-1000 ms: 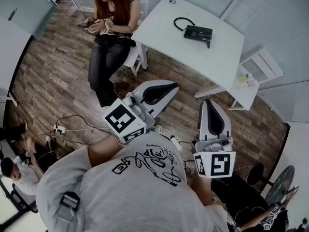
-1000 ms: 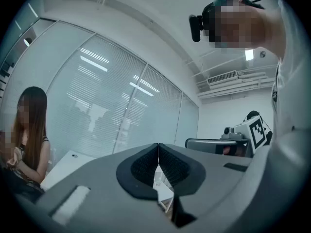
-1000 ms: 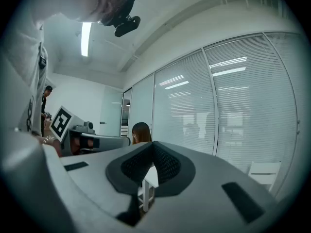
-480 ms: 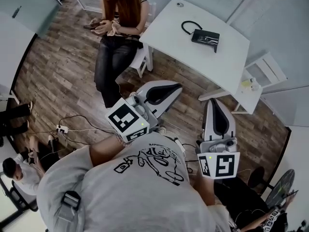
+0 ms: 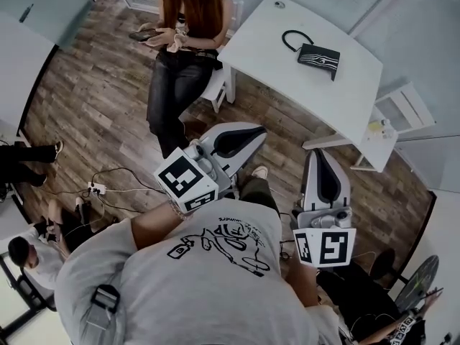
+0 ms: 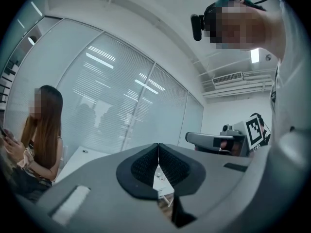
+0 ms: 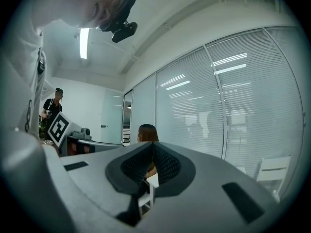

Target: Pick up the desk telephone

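Observation:
The black desk telephone point(image 5: 318, 56) lies on the far part of the white table point(image 5: 273, 49) in the head view, its coiled cord looped to its left. My left gripper point(image 5: 253, 130) and right gripper point(image 5: 318, 155) are held level over the wooden floor, well short of the table. Both are shut with nothing between the pads. In the left gripper view the closed left gripper point(image 6: 158, 147) points toward the white table point(image 6: 80, 160). The right gripper point(image 7: 153, 145) in its own view is closed too.
A seated person point(image 5: 183, 42) with a phone sits at the table's left end. A white chair point(image 5: 402, 110) stands at the right, a small white side table point(image 5: 374, 139) beside it. Cables and a power strip point(image 5: 95, 189) lie on the floor to my left.
Both grippers and I have moved toward the table; the telephone and table sit slightly lower and further right in the head view. The jaws stayed shut.

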`<state>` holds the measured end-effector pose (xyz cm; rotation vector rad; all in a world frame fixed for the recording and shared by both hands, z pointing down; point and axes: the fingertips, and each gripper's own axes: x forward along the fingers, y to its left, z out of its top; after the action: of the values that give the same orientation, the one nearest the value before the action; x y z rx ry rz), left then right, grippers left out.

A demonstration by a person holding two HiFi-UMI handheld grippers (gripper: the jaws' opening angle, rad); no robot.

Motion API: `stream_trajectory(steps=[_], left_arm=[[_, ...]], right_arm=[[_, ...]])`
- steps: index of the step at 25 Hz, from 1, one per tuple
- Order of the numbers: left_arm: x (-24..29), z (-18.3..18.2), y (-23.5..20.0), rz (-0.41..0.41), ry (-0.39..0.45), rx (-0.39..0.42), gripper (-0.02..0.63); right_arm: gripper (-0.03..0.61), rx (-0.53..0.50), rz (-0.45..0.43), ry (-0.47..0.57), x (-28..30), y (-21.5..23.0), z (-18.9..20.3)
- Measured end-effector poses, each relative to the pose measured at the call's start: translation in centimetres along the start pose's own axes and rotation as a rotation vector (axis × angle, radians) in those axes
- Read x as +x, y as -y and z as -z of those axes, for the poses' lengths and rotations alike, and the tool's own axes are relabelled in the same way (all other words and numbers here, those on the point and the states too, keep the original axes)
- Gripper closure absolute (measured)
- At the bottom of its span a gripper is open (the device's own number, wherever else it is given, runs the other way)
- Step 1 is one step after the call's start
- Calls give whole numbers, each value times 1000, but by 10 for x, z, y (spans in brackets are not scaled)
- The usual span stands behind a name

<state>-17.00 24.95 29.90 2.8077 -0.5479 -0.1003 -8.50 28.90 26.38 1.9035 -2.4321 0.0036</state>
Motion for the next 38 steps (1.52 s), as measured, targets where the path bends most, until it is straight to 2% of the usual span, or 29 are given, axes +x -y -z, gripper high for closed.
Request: stream_trajectory(steps=[9,19,25,38], left_arm=[[46,0,-35,-61,-16,-18,609],[169,-25,-48,-59,7,27,609],[227,-28,-50,-72,22,22,609],[282,-20,-59,-89,-1,23,609]], right_arm=[[572,0,-51,-3,47,40,8],[572,-18,-59,35,82,161,-11],[572,-26,-86,37,94,213,-13],[572,28,-94,29,107,264,-1]])
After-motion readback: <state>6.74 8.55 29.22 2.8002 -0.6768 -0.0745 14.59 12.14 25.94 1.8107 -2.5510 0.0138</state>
